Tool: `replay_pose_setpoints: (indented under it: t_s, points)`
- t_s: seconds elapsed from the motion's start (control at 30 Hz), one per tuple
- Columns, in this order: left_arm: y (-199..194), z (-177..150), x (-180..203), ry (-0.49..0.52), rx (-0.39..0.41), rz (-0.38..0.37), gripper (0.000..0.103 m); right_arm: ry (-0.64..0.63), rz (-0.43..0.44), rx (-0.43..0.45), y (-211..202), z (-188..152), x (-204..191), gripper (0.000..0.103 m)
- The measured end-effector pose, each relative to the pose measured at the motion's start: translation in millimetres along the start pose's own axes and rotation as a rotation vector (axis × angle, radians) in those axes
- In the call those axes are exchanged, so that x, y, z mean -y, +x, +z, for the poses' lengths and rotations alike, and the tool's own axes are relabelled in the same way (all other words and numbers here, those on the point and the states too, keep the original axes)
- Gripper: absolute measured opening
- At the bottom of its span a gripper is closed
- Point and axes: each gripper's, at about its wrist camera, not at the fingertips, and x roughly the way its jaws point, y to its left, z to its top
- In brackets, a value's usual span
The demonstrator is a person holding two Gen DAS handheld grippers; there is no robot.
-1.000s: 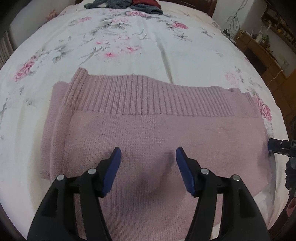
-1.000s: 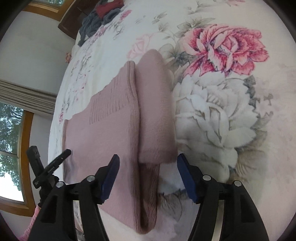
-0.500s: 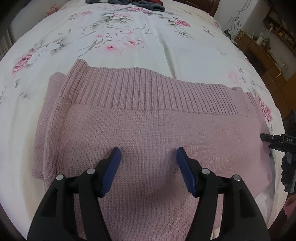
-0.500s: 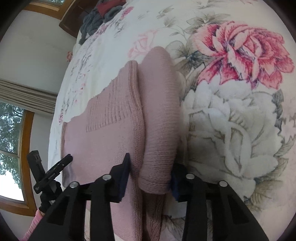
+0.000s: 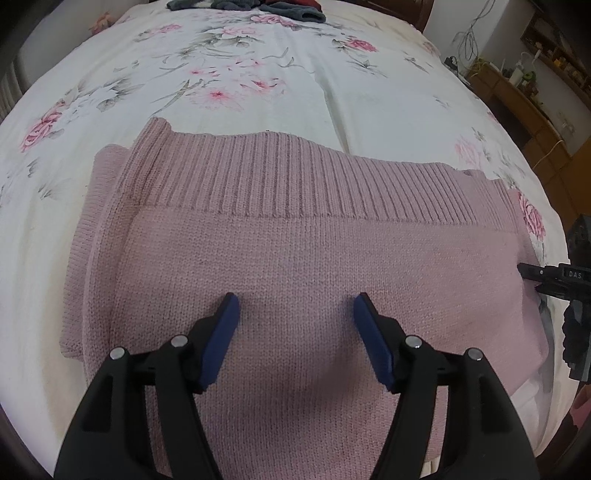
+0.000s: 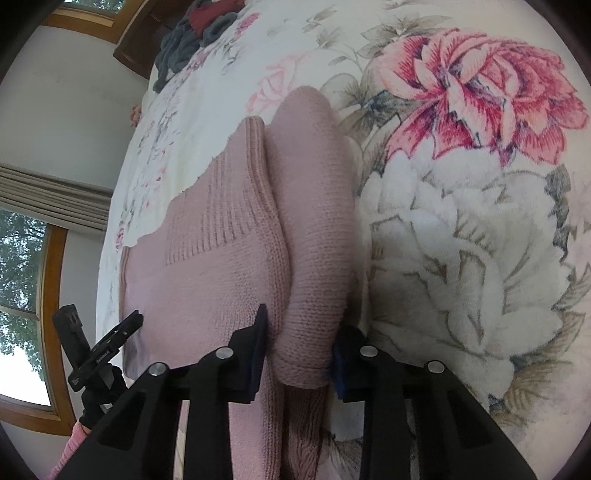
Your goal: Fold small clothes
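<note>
Left wrist view, left to right. Bed sheet point(image 5: 332, 110): white with pink and grey flower print, covers the whole surface. Pink sweater point(image 5: 295, 258): knitted, lies flat across the near half of the bed, ribbed band along its far edge, a folded-in part showing as a second layer at its left side. Left gripper point(image 5: 295, 321): jaws spread wide, blue pads apart with nothing between them, low over the plain knit of the sweater; whether the tips touch the fabric cannot be told. Pile of dark clothes point(image 5: 251, 5): grey and red items at the far end of the bed, well apart from the sweater. Wooden furniture point(image 5: 517, 99): at the far right, beyond the bed.

Right wrist view, left to right. Window point(image 6: 22, 295): wooden frame, trees outside. Sweater body with ribbed band, centre left. Folded sleeve point(image 6: 310, 229): a rounded roll of the same pink knit along the sweater's right edge. Right gripper point(image 6: 299, 332): pads closed in on the near end of that sleeve, one pad on each side of it.
</note>
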Motion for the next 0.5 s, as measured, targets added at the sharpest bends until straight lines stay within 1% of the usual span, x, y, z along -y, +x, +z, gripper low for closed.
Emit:
replay_pose_setpoints:
  t_s: [0.13, 0.23, 0.3, 0.33, 0.4, 0.5]
  points:
    - [-6, 2, -3, -0.026, -0.006, -0.025, 0.065, 0.025, -0.001, 0.003, -4, -1, -6, 0.022]
    - [-18, 3, -10, -0.055, -0.001, -0.061, 0.065, 0.01, 0.016, 0.019, -17, 1, -27, 0.021]
    - [-25, 4, -14, -0.062, 0.009, -0.07, 0.065, -0.03, 0.003, 0.024, -25, 4, -48, 0.021]
    - [-30, 4, -17, -0.067, 0.018, -0.077, 0.065, -0.069, 0.002, 0.027, -30, 5, -67, 0.021]
    - [-40, 4, -23, -0.077, 0.032, -0.094, 0.065, -0.112, 0.024, 0.026, -34, 6, -92, 0.02]
    - [-49, 6, -29, -0.087, 0.043, -0.112, 0.065, -0.211, -0.01, 0.012, -31, 6, -140, 0.02]
